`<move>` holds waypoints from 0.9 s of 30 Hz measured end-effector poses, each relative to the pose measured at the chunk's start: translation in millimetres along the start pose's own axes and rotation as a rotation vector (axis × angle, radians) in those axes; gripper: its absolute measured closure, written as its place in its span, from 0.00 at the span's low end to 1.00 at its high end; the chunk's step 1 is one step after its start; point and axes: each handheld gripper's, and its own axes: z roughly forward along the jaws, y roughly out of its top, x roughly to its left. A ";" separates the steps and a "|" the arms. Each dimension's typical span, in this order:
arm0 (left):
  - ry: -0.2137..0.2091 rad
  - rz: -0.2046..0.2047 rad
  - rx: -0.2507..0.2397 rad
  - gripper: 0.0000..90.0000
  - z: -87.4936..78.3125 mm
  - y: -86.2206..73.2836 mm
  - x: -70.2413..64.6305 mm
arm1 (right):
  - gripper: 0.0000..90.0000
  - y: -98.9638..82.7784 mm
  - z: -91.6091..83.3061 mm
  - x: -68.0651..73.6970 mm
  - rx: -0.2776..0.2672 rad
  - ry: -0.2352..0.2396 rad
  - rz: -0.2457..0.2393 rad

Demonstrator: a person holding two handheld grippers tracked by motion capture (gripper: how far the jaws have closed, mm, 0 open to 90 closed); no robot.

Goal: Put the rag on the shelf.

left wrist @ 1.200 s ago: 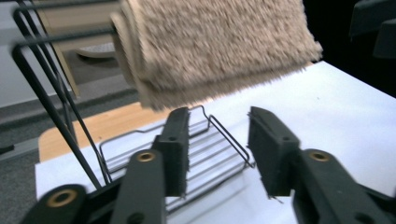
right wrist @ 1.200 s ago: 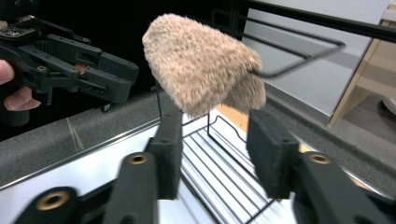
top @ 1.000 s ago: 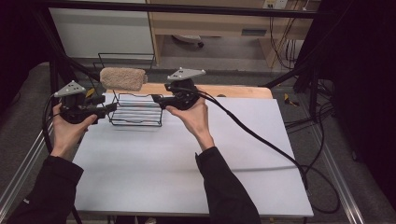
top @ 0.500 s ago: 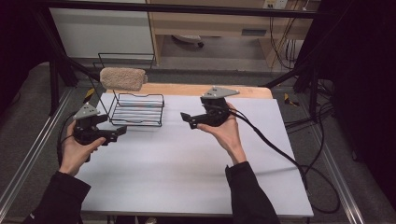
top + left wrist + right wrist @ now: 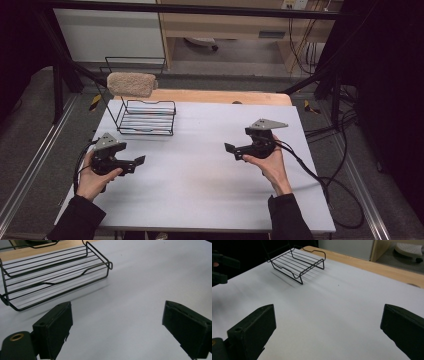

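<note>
Both tongs, left (image 5: 141, 160) and right (image 5: 228, 148), just let go of rack (image 5: 147, 117), jaws opened, empty; pulled back over surface (image 5: 200, 175). Rack placement looks done.

A lab or test rig: a white-topped counter (image 5: 200, 185) framed by black metal struts (image 5: 55, 55), loose black cables (image 5: 330, 185) trailing off, grey carpeted floor (image 5: 30, 130) around.
</note>
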 end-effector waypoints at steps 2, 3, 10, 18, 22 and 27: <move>-0.005 0.003 0.004 0.11 1.7 -4.6 -1.5 | 0.01 -12.0 -3.6 -5.6 0.005 0.001 0.012; -0.007 0.003 0.005 0.11 2.7 -7.1 -2.2 | 0.01 -17.8 -5.5 -8.2 0.011 -0.002 0.018; -0.024 -0.007 0.020 0.11 8.0 -28.0 -6.1 | 0.01 -54.7 -20.0 -24.0 0.045 -0.014 0.030; -0.047 0.014 0.046 0.11 14.3 -43.9 -12.1 | 0.01 -91.8 -36.3 -37.1 0.072 -0.009 0.049; -0.053 0.014 0.048 0.10 15.6 -45.7 -13.6 | 0.01 -107.9 -42.7 -41.3 0.087 -0.002 0.070; -0.055 0.023 0.051 0.10 15.3 -48.3 -15.9 | 0.01 -120.3 -50.5 -45.1 0.085 -0.002 0.077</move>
